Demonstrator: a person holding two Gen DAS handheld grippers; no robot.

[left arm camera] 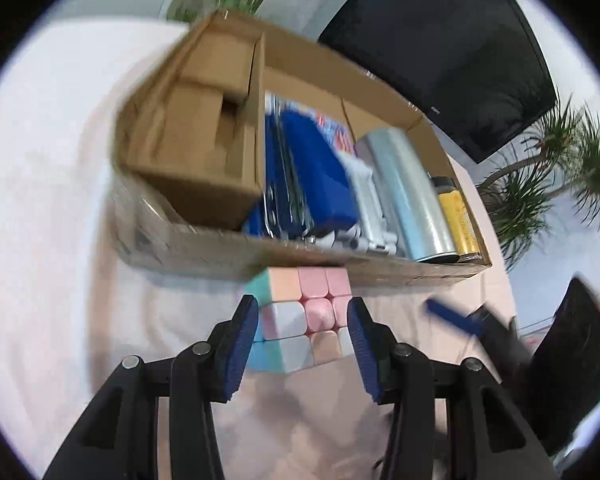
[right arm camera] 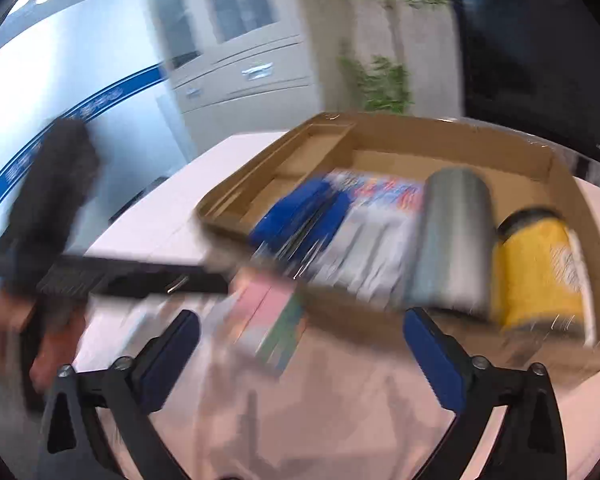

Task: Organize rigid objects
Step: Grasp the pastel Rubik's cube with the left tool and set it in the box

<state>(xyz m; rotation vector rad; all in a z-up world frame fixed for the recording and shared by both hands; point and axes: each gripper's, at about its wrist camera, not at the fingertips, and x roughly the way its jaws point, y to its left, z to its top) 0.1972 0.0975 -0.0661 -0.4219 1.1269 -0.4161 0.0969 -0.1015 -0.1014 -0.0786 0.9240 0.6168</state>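
- Nearest to us, the left tongs (left arm camera: 302,334) sit with their blue pads on either side of a pastel puzzle cube (left arm camera: 300,316); the pads look pressed to its sides, pinching it, though motion blur softens the edges.
- The cube, in pink, peach, mint and white tiles, lies over the pale pink cloth of the table (left arm camera: 60,220), just in front of the near wall of the cardboard box (left arm camera: 260,252).
- From the right wrist view we see the right tongs (right arm camera: 300,328) spread wide with nothing between the pads — the same cube (right arm camera: 268,320) shows as a blur just ahead of them, at the box's (right arm camera: 460,140) near edge.
- Inside the box, left to right: a smaller cardboard carton (left arm camera: 204,148) in the left compartment, a blue packet (left arm camera: 312,176), white-and-grey packaging (left arm camera: 364,200), a silver cylinder (left arm camera: 412,192) lying on its side, and a yellow jar (left arm camera: 458,216) with a dark lid against the right wall.
- The cylinder (right arm camera: 452,232) and jar (right arm camera: 540,272) lie side by side, near touching.
- Beyond the box we see a dark monitor (left arm camera: 452,52) and a leafy plant (left arm camera: 560,168) — all blurred.
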